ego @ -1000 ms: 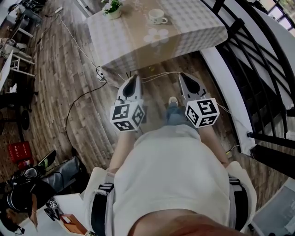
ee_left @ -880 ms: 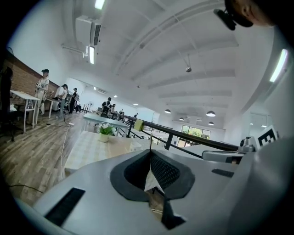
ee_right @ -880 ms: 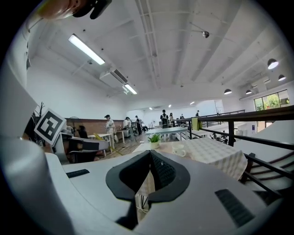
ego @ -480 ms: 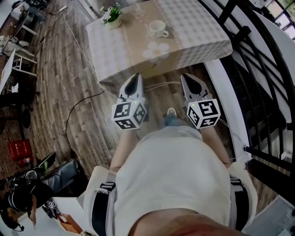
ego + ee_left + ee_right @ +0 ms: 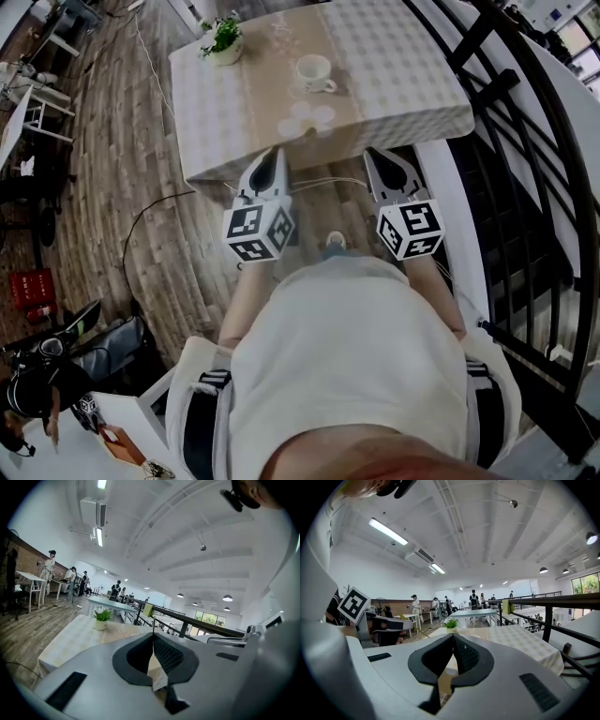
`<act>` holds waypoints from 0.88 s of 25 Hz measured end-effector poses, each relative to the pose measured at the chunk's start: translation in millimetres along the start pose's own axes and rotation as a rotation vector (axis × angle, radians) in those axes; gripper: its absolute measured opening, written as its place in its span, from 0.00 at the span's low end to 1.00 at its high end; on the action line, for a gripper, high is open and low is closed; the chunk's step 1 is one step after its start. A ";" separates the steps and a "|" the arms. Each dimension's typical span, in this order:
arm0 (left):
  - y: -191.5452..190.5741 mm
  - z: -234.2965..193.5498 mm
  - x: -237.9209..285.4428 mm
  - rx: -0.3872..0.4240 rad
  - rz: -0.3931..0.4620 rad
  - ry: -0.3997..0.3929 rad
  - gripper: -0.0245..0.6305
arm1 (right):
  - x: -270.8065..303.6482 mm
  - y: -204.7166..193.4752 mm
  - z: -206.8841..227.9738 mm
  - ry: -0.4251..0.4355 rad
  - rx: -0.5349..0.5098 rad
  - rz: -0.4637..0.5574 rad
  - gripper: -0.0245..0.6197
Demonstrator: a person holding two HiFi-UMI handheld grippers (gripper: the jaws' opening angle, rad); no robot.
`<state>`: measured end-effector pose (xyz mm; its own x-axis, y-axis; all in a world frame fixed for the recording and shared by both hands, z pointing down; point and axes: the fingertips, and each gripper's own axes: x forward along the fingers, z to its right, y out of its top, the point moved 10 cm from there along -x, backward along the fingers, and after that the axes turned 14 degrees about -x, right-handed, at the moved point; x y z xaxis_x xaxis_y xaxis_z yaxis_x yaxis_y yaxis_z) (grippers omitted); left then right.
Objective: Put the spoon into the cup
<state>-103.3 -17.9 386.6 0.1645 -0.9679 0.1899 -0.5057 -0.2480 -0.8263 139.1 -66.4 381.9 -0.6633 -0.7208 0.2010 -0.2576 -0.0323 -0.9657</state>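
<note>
The left gripper (image 5: 274,155), a grey two-jaw tool with a black-and-white marker cube at its back, has its dark ribbed pads pressed together with nothing between them. The left gripper view shows the tips meeting in a thin line (image 5: 153,633). The matching right gripper (image 5: 374,154) is likewise closed on nothing, its tips touching in the right gripper view (image 5: 453,636). In the head view, both are held side by side in front of the person's pale top (image 5: 347,347), above the wood-plank floor (image 5: 122,178), pointing toward the near edge of the table.

The square table with a pale checked cloth (image 5: 403,56) carries a beige runner (image 5: 272,89) down its middle. The small white handled cup (image 5: 313,72) stands on that runner, well apart from both grippers and roughly in line with the gap between them. A spoon cannot be picked out at this size (the cup itself is small in the head view). A small green plant in a white pot (image 5: 223,39) sits near the table's far left corner and also shows in both gripper views (image 5: 101,618) (image 5: 451,624). A black metal railing (image 5: 511,103) runs along the table's right side.
</note>
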 end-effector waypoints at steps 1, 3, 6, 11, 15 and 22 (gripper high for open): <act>-0.5 0.2 -1.5 -0.003 0.003 0.004 0.04 | -0.8 -0.1 -0.2 0.004 -0.002 0.001 0.04; 0.2 2.2 -1.9 -0.006 0.013 0.015 0.04 | -0.9 1.3 2.5 0.014 -0.008 0.003 0.04; 1.7 6.8 -0.7 -0.012 0.025 0.026 0.04 | -0.9 4.1 7.9 0.029 -0.016 0.003 0.04; -2.5 7.9 1.2 -0.035 0.019 0.053 0.04 | 3.2 2.7 11.8 0.049 -0.013 -0.006 0.04; -1.9 6.2 5.2 -0.042 0.018 0.068 0.04 | 10.7 -1.1 15.3 0.058 0.000 -0.014 0.04; 2.4 -1.5 27.4 -0.052 0.008 0.077 0.04 | 23.3 -3.3 28.2 0.043 0.008 -0.025 0.04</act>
<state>-101.3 -45.1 390.6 0.0953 -0.9697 0.2251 -0.5500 -0.2397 -0.8000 144.3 -102.6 385.1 -0.6866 -0.6891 0.2317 -0.2687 -0.0557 -0.9616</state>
